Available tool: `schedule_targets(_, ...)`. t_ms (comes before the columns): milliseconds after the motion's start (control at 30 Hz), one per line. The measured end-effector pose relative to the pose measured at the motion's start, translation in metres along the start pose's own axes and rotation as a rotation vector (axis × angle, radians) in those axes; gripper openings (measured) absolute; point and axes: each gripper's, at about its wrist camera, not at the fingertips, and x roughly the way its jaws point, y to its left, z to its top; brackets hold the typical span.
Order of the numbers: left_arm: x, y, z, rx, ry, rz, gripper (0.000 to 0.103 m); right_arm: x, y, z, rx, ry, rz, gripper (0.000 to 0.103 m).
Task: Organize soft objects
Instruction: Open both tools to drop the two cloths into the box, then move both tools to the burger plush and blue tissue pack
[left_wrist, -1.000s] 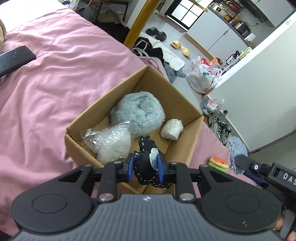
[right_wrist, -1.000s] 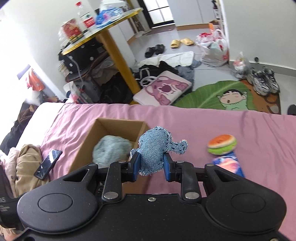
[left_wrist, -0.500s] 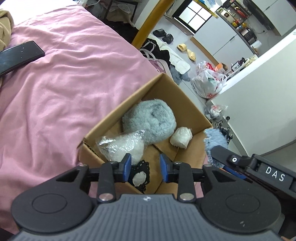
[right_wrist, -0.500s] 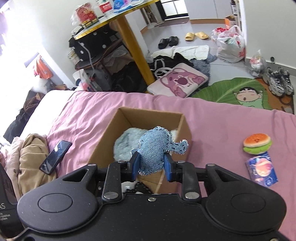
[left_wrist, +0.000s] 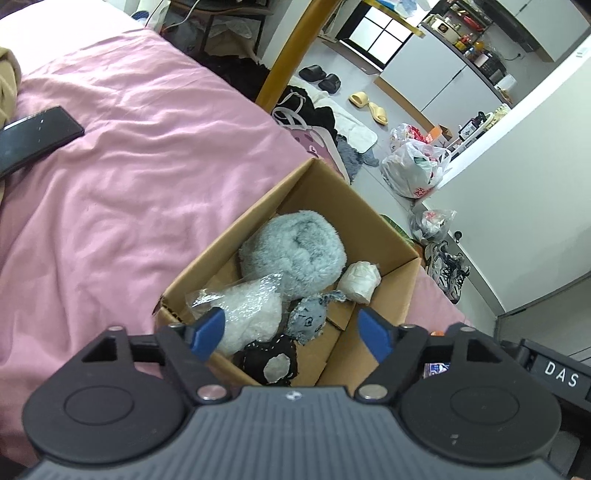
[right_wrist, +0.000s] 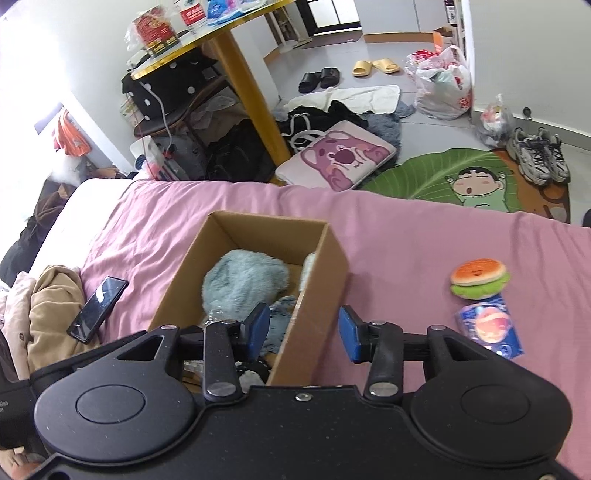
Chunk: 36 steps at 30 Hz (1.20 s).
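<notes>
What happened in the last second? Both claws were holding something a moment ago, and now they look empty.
Both let go. The left gripper dropped the black stitched toy into the cardboard box; the right gripper moved over the box and released the denim toy, which now lies inside. Both are open. The grey fluffy ball, burger toy and phone stayed put.

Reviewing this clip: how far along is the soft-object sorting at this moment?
Mostly done. The brown cardboard box already holds a fluffy grey plush, a plastic-wrapped white bundle, a small white wad, a blue denim toy and a black stitched toy. Left gripper and right gripper are open, holding nothing. Still on the pink bedsheet: a plush burger and a blue packet.
</notes>
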Motion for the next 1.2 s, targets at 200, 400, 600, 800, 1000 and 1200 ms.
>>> schedule_targets(200, -0.014, -0.017, -0.002, 0.066, -0.021, 0.005, 0.086, -0.017, -0.012, 0.001, 0.011, -0.010, 0.005, 0.052)
schedule_targets(400, -0.028, -0.038, -0.006, 0.124, -0.035, 0.007, 0.095, -0.036, -0.032, -0.001, 0.006, -0.023, 0.001, 0.079)
schedule_targets(600, -0.040, -0.061, -0.012, 0.180, -0.059, 0.001, 0.102, -0.049, -0.060, -0.009, 0.035, -0.019, 0.005, 0.085)
schedule_targets(800, -0.045, -0.084, -0.025, 0.248, -0.062, 0.001, 0.102, -0.055, -0.085, -0.016, 0.070, -0.030, 0.028, 0.092)
schedule_targets(1000, -0.042, -0.104, -0.036, 0.291, -0.054, 0.029, 0.102, -0.059, -0.099, -0.018, 0.058, -0.033, 0.033, 0.093)
schedule_targets(1200, -0.037, -0.122, -0.045, 0.322, -0.035, 0.069, 0.102, -0.064, -0.112, -0.020, 0.055, -0.034, 0.054, 0.094)
